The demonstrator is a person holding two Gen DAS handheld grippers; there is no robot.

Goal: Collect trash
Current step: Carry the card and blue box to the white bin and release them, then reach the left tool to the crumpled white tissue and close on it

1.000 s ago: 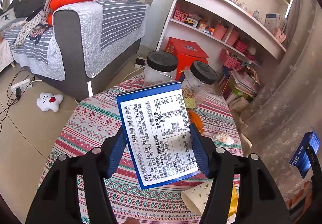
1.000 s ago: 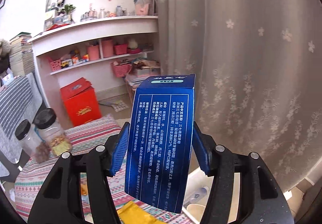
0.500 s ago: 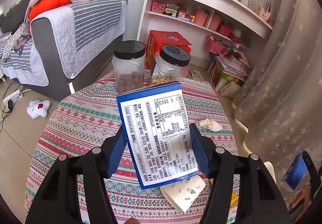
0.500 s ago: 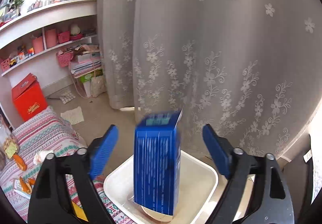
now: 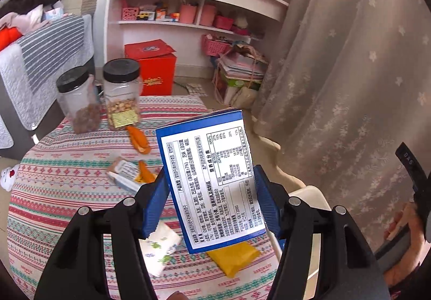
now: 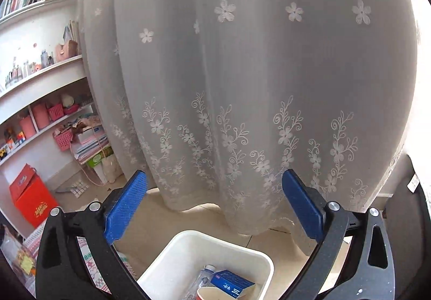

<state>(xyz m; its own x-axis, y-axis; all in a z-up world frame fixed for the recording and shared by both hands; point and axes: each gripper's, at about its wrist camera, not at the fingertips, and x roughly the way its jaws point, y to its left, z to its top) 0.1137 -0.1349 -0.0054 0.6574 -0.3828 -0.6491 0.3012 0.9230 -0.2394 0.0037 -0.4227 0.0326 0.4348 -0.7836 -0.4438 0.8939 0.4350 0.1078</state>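
Left gripper [image 5: 211, 207]: clamped on a blue-edged carton [image 5: 212, 187], held tilted at the frame's centre, above the table's right edge.
Right gripper [image 6: 214, 203]: jaws just opened wide, nothing between them; blue pads are seen spread over the bin.
Bin [image 6: 172, 259]: white, at lower centre; a blue box [image 6: 231, 286] lies inside with a bottle and a cup.
Table [image 5: 62, 173]: yellow packet [image 5: 234, 257] at lower centre, near the right edge.
Open room: bare floor between bin and curtain [image 6: 242, 71].

right hand-held gripper [image 6: 214, 204] just opened wide, empty; left [image 5: 212, 207] clamped.
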